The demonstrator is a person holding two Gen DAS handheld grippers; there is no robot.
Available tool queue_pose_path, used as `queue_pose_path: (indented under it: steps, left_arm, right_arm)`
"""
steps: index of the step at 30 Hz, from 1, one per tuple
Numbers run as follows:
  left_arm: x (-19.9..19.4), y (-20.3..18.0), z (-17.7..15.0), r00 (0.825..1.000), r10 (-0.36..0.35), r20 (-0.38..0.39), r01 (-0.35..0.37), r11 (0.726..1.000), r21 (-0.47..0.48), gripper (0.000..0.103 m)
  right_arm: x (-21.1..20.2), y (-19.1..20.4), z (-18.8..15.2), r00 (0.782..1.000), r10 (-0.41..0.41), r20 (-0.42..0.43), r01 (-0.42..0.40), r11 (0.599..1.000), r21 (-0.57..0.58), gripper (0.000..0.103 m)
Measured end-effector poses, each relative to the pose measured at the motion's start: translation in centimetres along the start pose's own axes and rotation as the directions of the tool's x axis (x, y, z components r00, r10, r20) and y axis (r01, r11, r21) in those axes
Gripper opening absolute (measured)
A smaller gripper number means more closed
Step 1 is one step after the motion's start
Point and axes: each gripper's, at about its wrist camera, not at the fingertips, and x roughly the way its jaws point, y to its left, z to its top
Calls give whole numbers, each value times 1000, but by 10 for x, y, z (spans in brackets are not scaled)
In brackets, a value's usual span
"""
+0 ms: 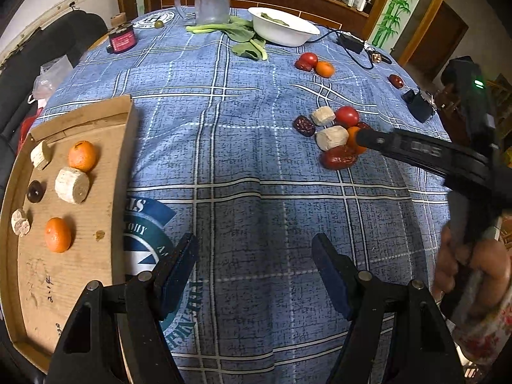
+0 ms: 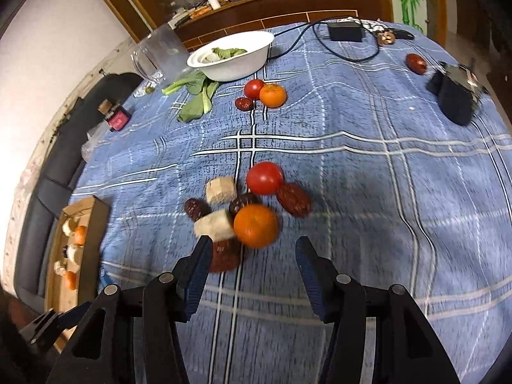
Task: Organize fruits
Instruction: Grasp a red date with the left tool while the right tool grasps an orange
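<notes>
matt cardboard tray [image 1: 105,172], cloth tablecloth [image 1: 243,147] (woven)

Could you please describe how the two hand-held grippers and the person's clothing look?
Each hand-held gripper, left and right, has black plastic arms with silver pivot pins and dark blue ribbed pads. The right body shows a small green light. A white, red-flowered sleeve shows.

A home dining room: a bench [image 1: 243,147] under a blue plaid cloth, a cluttered wooden sideboard [image 2: 288,3] past its far edge, bamboo-patterned wallpaper [image 1: 396,3], a black sofa [image 1: 38,51] along its left edge.
</notes>
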Motion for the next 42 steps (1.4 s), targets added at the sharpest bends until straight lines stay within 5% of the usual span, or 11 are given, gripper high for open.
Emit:
queue_pose_path:
  steps: [4, 7, 16, 22, 24, 26, 30, 42]
  left_arm:
    - [7, -5, 8, 1000, -27, -1, 27, 1000, 3, 73]
    - [13, -13, 18, 998, -58, 11, 58, 998, 8, 73]
    - [49, -50, 46, 991, -133, -15, 134, 989, 65, 72]
    - [75, -83, 59, 992, -119, -34, 123, 976, 178, 72]
    - [83, -88, 60, 991, -121, -50, 128, 972, 196, 67]
    - [84, -92, 60, 994, -99, -38, 104, 971, 213, 42]
    - [83, -89, 60, 993, -110, -38, 115, 972, 205, 32]
    - [34, -28, 38, 990, -139, 17, 138, 989, 63, 21]
  right_arm:
    - [15, 2, 6, 1000, 24, -10, -24, 1000, -5, 54]
    - [17, 4, 8, 999, 39, -25, -40, 999, -21, 33]
    - [-2, -22, -9, 996, 88, -30, -86, 995, 53, 33]
    - [-19, -36, -20, 997, 80, -11, -79, 994, 80, 33]
    - [-24, -39, -23, 997, 78, -7, -77, 993, 86, 33]
    - [-28, -39, -25, 997, 71, -3, -71, 994, 77, 33]
    - [-35, -38, -27, 998, 64, 8, -64, 996, 65, 33]
    - [-37, 14, -32, 993, 119, -4, -119, 993, -10, 33]
